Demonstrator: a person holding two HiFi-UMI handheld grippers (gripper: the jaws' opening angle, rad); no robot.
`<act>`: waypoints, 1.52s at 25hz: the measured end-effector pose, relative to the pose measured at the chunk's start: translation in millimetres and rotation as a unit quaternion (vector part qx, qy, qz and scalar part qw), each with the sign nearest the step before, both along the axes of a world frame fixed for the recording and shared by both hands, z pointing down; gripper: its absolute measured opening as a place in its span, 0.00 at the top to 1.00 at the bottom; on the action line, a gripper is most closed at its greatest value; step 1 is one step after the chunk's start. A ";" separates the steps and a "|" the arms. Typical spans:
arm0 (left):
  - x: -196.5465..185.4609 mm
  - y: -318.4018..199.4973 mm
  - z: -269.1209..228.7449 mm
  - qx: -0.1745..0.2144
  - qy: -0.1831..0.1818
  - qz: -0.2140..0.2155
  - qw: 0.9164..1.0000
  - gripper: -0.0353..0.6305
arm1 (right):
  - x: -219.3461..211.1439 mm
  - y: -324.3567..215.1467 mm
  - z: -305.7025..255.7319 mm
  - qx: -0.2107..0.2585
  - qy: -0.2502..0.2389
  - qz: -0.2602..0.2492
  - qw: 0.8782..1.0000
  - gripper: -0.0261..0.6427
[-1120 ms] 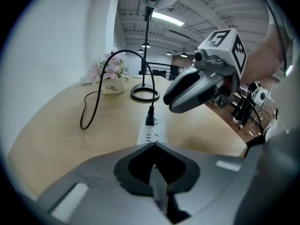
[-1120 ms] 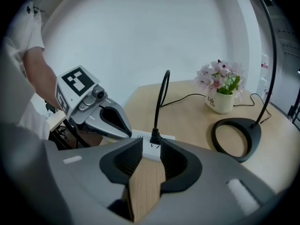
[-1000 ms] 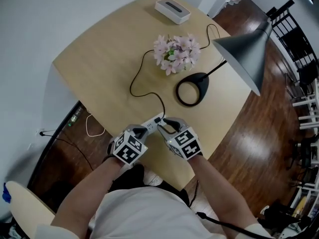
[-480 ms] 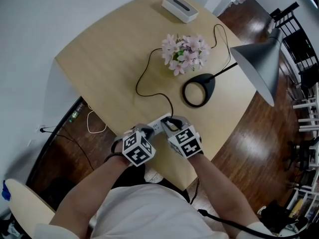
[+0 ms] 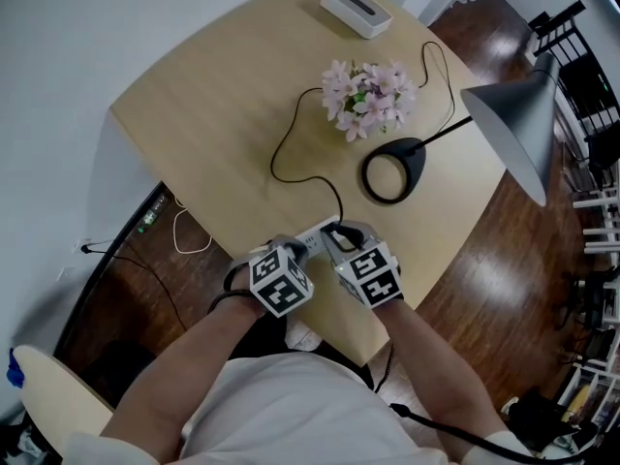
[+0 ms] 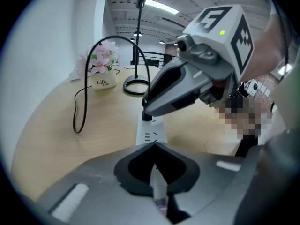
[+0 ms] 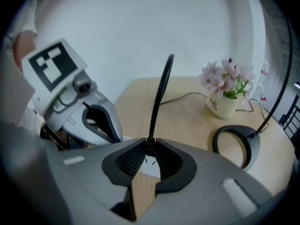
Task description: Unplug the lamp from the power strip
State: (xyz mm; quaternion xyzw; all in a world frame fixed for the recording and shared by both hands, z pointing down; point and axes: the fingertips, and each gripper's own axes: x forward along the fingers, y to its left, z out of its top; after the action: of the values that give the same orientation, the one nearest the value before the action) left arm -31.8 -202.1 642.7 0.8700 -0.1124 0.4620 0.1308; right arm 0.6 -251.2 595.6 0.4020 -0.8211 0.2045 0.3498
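Jaws of the right claw (image 7: 150,143) have just been closing and now pinch the black plug (image 6: 147,118) seated in the white power strip (image 6: 151,134). The left claw (image 6: 155,147) clamps the strip's near end. The strip lies at the worktop (image 5: 213,95) edge; the cord (image 7: 161,90) runs to the lamp (image 5: 395,170) beside the flowers (image 5: 373,93).

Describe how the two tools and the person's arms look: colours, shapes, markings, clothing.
Both the left tool and the right tool have smooth grey curved bodies with black pads inside the jaws. Each carries a white cube printed with black square markers. The person wears a white short-sleeved shirt; the forearms are bare. A black cable runs beside the right arm.
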 end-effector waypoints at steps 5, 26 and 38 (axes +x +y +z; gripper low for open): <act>0.9 -2.8 0.6 -0.011 0.011 -0.005 1.000 0.94 | -0.5 -30.7 -42.5 0.042 -0.009 -0.013 0.999 0.86; -0.8 -1.4 -2.8 -0.002 0.029 -0.017 0.999 0.94 | 100.0 46.9 36.8 -0.097 0.073 0.041 0.992 0.84; -8.6 6.5 -67.8 0.082 0.130 -0.108 0.982 0.94 | 109.3 65.9 36.9 -0.059 0.053 0.034 0.996 0.74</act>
State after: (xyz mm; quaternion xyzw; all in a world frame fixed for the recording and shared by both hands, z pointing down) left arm -40.5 -195.6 574.8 0.9132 -0.2248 0.3174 0.1217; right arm 109.9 -185.4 632.5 0.4185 -0.7738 0.2427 0.4088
